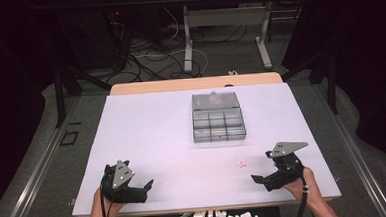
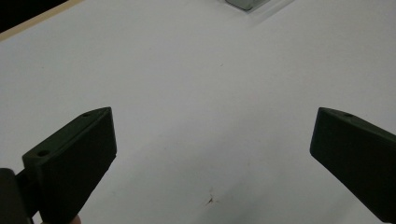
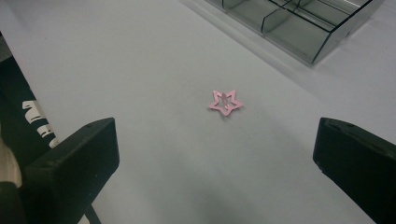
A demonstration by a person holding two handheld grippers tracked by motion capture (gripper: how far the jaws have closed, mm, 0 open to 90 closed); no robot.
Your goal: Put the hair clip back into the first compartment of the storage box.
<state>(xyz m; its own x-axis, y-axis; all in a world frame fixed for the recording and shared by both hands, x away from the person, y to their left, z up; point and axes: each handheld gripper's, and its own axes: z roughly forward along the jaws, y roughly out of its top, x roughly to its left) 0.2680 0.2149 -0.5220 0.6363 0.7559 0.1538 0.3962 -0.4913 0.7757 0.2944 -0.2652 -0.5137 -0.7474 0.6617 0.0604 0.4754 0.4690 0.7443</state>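
While I am holding both tools low near my edge of the table (image 1: 146, 121), I am starting at the left: my left gripper (image 1: 144, 187) is sitting at about seven o'clock on the white surface, its jaws spread wide with nothing between them. In the left gripper view it is looking across bare table toward a corner of the clear box (image 2: 243, 3) at twelve o'clock — I judge it is idling there to stay out of the way.

Moving right, the compartment box (image 1: 218, 124) is lying open at the table's centre, its lid folded back toward twelve, so the cells are facing up and ready to take something. The pink star clip (image 1: 242, 162) is lying flat on the table at about five o'clock from the box, well apart from it.

My right gripper (image 1: 259, 179) is aiming at the clip from four o'clock, jaws spread and empty; in the right gripper view the star (image 3: 225, 102) is lying ahead between them, not yet reached — I am probably lining up to pick it.
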